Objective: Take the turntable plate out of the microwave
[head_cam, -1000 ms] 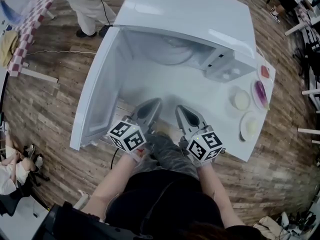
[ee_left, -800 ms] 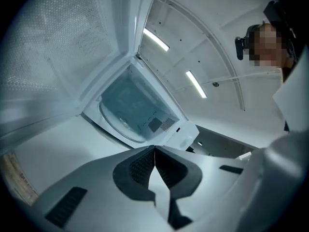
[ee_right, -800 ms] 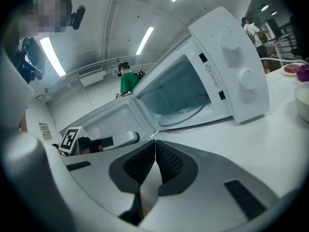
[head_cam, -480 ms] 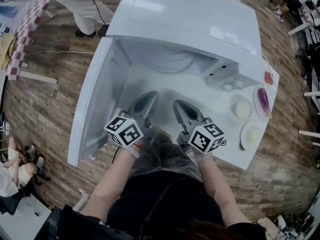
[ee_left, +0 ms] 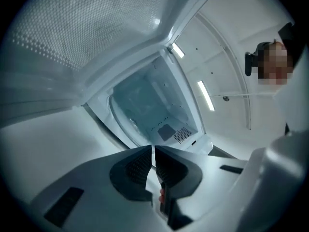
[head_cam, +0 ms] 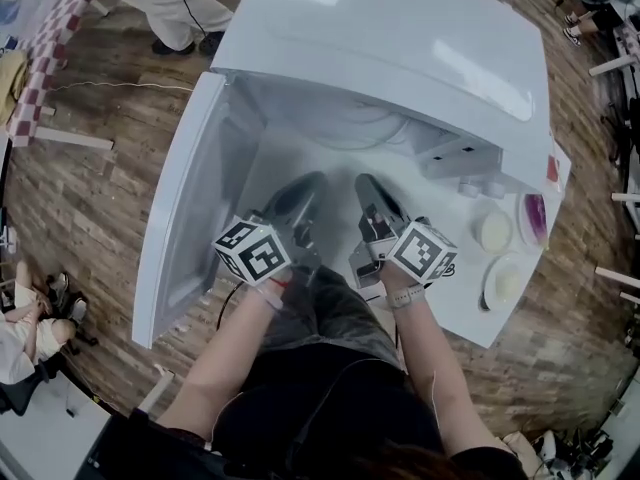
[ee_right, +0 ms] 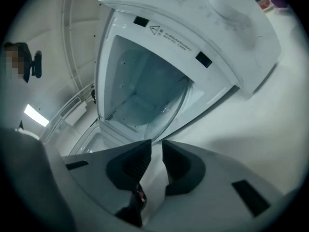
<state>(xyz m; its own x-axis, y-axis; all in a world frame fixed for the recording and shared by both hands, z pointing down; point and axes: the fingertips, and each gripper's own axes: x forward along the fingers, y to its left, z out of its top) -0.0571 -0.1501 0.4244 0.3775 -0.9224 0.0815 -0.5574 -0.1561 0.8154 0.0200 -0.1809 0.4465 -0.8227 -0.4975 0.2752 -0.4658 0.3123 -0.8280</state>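
The white microwave (head_cam: 400,38) stands on a white table with its door (head_cam: 190,208) swung open to the left. The glass turntable plate (head_cam: 350,128) lies inside the cavity; it also shows in the left gripper view (ee_left: 140,115) and as a clear rim in the right gripper view (ee_right: 166,112). My left gripper (head_cam: 312,180) is shut and empty just in front of the opening, its tips (ee_left: 153,149) closed together. Beside it, my right gripper (head_cam: 365,180) points into the opening; its jaws (ee_right: 157,146) are opening, a small gap apart with nothing between them.
The control panel (head_cam: 465,158) sits right of the cavity. Three small dishes (head_cam: 494,230) (head_cam: 533,218) (head_cam: 502,276) lie on the table (head_cam: 470,313) at the right. A person stands behind the microwave (head_cam: 170,8), and another sits on the floor at the left (head_cam: 20,338).
Both grippers have moved forward toward the microwave opening. The right gripper has rolled and its jaws have parted slightly; the left stays shut.
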